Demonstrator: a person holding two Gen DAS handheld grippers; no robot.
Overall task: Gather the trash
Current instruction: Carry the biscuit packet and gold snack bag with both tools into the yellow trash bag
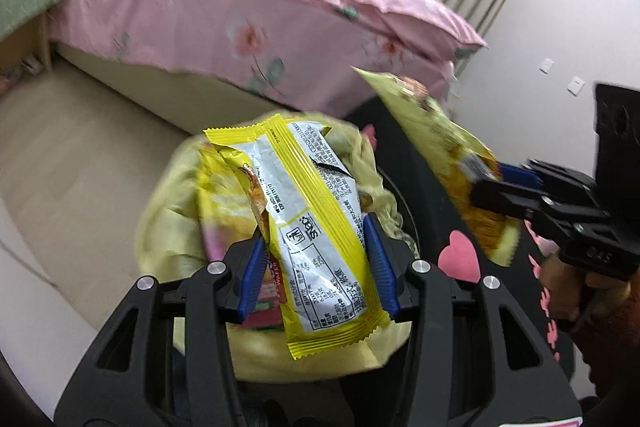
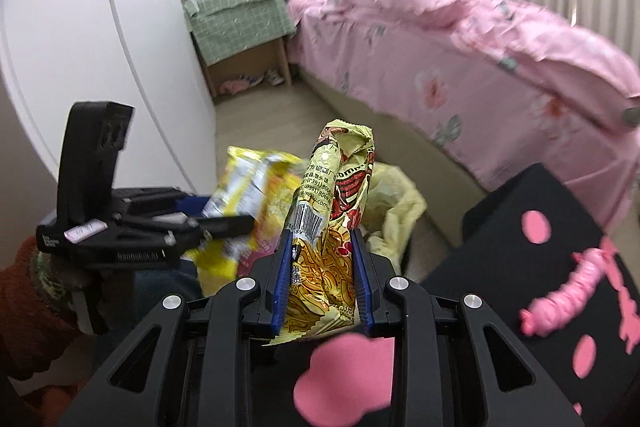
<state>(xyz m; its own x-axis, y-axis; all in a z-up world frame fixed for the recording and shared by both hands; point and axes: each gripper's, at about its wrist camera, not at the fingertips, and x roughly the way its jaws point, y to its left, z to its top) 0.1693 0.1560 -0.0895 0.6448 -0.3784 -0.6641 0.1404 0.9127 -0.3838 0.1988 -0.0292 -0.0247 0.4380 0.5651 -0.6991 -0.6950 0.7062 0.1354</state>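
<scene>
Gripping wafer wrapper (image 1: 320, 227): left claw (image 1: 320, 255) | right claw (image 2: 322, 279) clamps noodle packet (image 2: 328, 227) | pink-quilted bed (image 2: 460, 47)

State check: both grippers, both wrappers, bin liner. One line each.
left gripper: shut on the yellow wafer wrapper
yellow wafer wrapper: torn open, crumpled, held above the liner
right gripper: shut on the noodle wrapper
noodle wrapper: crumpled, upright between the fingers, not yet dropped
yellow bin liner: open, wrinkled

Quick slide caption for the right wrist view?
Right gripper clamps a crumpled noodle wrapper near the yellow-lined trash bin.
</scene>
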